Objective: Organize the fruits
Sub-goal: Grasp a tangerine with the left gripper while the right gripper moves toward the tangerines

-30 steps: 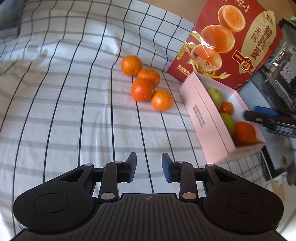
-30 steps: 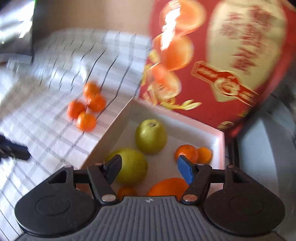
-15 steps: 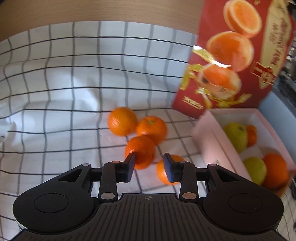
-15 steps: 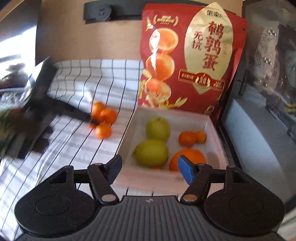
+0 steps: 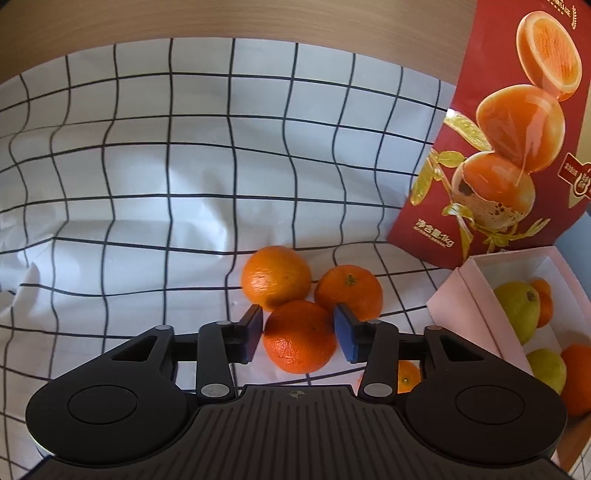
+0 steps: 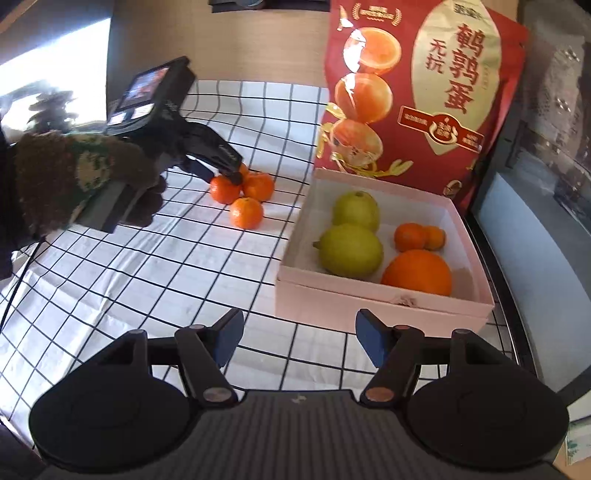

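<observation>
Several oranges lie in a cluster on the checked cloth. My left gripper (image 5: 298, 334) is open, its pads either side of the nearest orange (image 5: 300, 336), close to its sides. Two more oranges (image 5: 276, 282) (image 5: 349, 291) sit just behind, and a smaller one (image 5: 408, 376) shows under the right finger. The pink box (image 6: 376, 299) holds two green pears (image 6: 351, 251), small oranges (image 6: 410, 236) and a big orange (image 6: 417, 273). My right gripper (image 6: 299, 338) is open and empty, in front of the box's near wall. The left gripper also shows in the right wrist view (image 6: 221, 170).
A tall red bag (image 6: 417, 92) printed with egg pictures stands behind the box. A wooden wall (image 5: 221, 18) backs the cloth. A dark appliance (image 6: 535, 221) stands to the right of the box. The person's gloved hand (image 6: 74, 184) holds the left gripper.
My left gripper has come down and forward over the orange cluster until its fingers flank one orange. My right gripper has pulled back from over the box, and stays open.
</observation>
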Available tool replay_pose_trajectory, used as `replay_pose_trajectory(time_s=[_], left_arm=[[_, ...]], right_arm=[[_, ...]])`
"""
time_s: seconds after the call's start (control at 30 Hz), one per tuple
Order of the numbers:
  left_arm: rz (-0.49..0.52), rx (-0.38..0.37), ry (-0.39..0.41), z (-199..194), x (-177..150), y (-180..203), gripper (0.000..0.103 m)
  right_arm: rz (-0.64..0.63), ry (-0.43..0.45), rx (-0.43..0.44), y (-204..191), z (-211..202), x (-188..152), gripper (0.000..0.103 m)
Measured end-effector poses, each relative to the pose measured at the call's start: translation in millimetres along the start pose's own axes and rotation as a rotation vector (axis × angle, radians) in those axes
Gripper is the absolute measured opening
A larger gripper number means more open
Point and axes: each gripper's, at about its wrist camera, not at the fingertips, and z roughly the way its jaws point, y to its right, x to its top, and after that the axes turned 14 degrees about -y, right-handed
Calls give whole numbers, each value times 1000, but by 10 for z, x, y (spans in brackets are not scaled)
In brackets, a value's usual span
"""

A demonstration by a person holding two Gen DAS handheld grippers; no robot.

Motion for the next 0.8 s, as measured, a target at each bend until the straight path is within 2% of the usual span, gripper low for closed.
replay_pose_trajectory(time_s=[0.2,0.4,0.53,0.67,0.7,0.8], left_arm=[[62,-6,17,-109,-172,25,44],[40,-59,25,-288,-477,-86,43],[46,-52,19,-393,-726,-148,41],[8,-67,19,-511,-943,-260,41],[-2,-72,19,-547,-1003,-291,41],[-28,-80,20,-662,-1173,-344,41]], right_arm=[[-27,4,2,-31,24,33,67],[-44,13,13,-48,82,99,67],[-77,33,23,-101,117,202,67],[-130,57,17,-174,166,366,67],[-147,62,16,-197,186,417,66],[-191,59,28,-270,291,632,52]])
